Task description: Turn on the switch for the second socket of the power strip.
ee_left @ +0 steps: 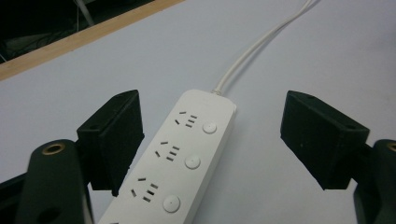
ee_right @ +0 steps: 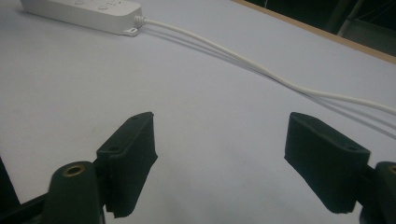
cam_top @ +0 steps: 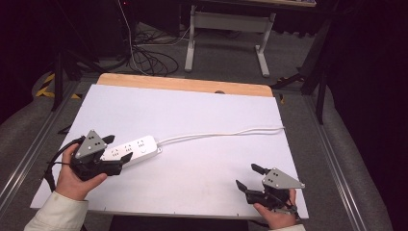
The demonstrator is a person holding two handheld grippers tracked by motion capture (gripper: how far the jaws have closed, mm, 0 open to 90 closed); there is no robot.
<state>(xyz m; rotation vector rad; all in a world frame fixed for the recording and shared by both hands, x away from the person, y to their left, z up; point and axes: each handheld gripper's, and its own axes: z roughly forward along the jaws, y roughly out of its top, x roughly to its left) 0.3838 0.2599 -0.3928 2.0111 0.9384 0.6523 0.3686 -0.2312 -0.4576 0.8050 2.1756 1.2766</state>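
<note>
A white power strip [cam_top: 131,149] lies on the white table top at the left; its sockets and round buttons show in the left gripper view [ee_left: 180,161]. Its white cable [cam_top: 221,134] runs right to the table's edge. My left gripper [cam_top: 118,148] is open, its jaws standing on either side of the strip's near end without touching it [ee_left: 212,140]. My right gripper [cam_top: 248,176] is open over bare table at the front right, with nothing between its jaws [ee_right: 219,158]. The strip's cable end [ee_right: 88,11] and cable [ee_right: 261,70] lie beyond it.
The white board [cam_top: 202,110] covers a wooden table whose far edge [cam_top: 183,84] shows. Beyond it stand a white desk frame [cam_top: 226,33] and loose cables [cam_top: 149,57] on the floor. Metal rails run along both sides.
</note>
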